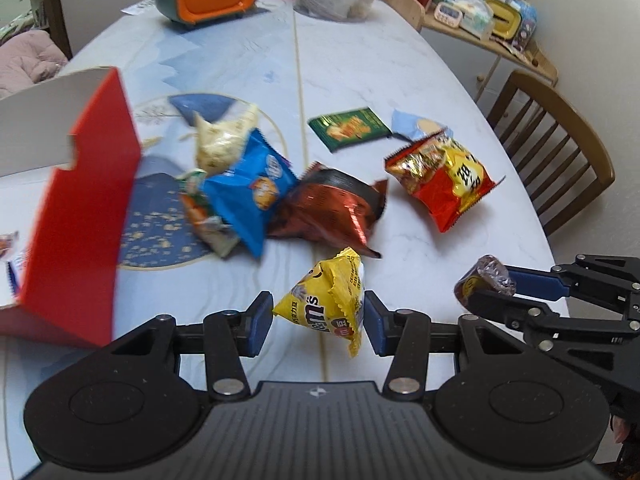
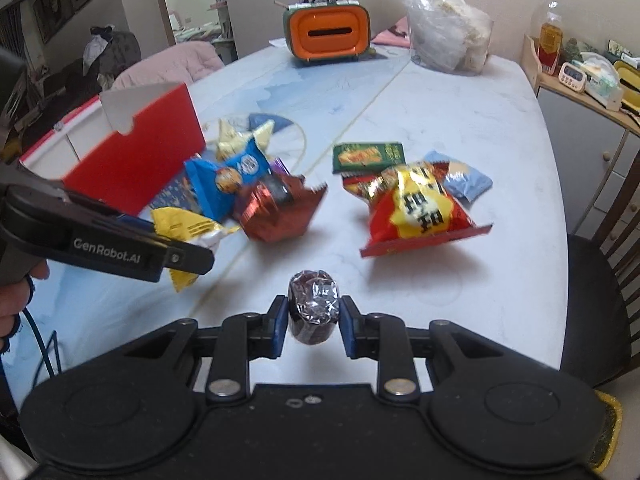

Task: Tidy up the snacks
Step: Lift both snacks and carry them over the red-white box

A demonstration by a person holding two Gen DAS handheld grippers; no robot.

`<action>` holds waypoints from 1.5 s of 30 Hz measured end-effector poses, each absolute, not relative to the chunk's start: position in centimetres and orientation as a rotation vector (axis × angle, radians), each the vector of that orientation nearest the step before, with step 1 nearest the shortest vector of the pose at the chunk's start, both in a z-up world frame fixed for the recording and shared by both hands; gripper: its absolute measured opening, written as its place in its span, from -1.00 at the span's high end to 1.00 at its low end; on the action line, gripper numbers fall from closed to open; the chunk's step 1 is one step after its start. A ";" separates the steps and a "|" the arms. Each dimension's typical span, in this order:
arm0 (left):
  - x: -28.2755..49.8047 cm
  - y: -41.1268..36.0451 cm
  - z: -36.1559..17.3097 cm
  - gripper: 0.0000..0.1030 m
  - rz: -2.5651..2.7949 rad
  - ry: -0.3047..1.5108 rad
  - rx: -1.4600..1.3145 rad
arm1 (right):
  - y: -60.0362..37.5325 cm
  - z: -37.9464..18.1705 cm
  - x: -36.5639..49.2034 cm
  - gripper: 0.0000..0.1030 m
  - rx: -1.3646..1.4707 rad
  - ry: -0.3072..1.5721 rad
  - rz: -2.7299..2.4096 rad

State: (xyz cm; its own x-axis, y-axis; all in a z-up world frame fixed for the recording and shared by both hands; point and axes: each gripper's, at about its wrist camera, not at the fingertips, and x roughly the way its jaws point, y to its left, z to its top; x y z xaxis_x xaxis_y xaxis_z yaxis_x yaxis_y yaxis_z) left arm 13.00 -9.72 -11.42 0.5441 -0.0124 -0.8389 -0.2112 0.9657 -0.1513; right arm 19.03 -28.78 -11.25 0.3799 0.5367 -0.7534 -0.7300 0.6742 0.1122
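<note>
A yellow M&M's pouch (image 1: 328,308) and a dark foil-ended roll (image 2: 314,306) hang clear of the table, while blue (image 1: 250,188), brown-red (image 1: 332,210), red-yellow (image 1: 444,178), green (image 1: 350,128) and, seemingly, pale popcorn (image 1: 222,140) packets lie scattered beside the open red box (image 1: 84,204).

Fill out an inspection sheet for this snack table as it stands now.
Surface: pale marble-look table, patterned mat under the snack pile.
Job's things: red box open at left; blue bag, dark red foil bag, red-yellow bag, green packet loose on the table.
Clutter: orange tissue box, clear plastic bag at the far end.
Grippers: left gripper shut on yellow candy pack; right gripper shut on foil-wrapped snack; both lifted.
Cables: blue cord by the hand.
Surroundings: wooden chair, cluttered side shelf.
</note>
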 end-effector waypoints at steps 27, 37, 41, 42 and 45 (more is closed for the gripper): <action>4.1 2.7 -3.1 0.08 0.184 0.859 -0.211 | -15.5 -2.1 11.8 0.51 -0.209 0.709 0.940; 2.2 7.5 -1.5 0.08 0.215 0.828 -0.175 | -9.3 -1.0 10.5 0.51 -0.221 0.670 0.987; 1.7 9.8 -1.2 0.08 0.238 0.824 -0.164 | -6.8 -1.0 10.3 0.51 -0.225 0.666 0.994; 1.6 10.4 -1.1 0.08 0.244 0.824 -0.162 | -6.2 -1.1 10.3 0.51 -0.225 0.667 0.996; 1.4 12.2 -1.1 0.08 0.265 0.823 -0.158 | -4.4 -1.3 10.3 0.51 -0.225 0.672 0.999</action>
State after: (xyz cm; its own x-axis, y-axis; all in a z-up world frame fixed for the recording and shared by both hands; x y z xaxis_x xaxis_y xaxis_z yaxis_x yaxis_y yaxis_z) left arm 1.38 12.22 -1.06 0.6496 0.1713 -0.7407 -0.2929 0.9555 -0.0359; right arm 10.33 -4.41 -1.26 0.3614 0.7004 -0.6154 -0.8338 0.5382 0.1230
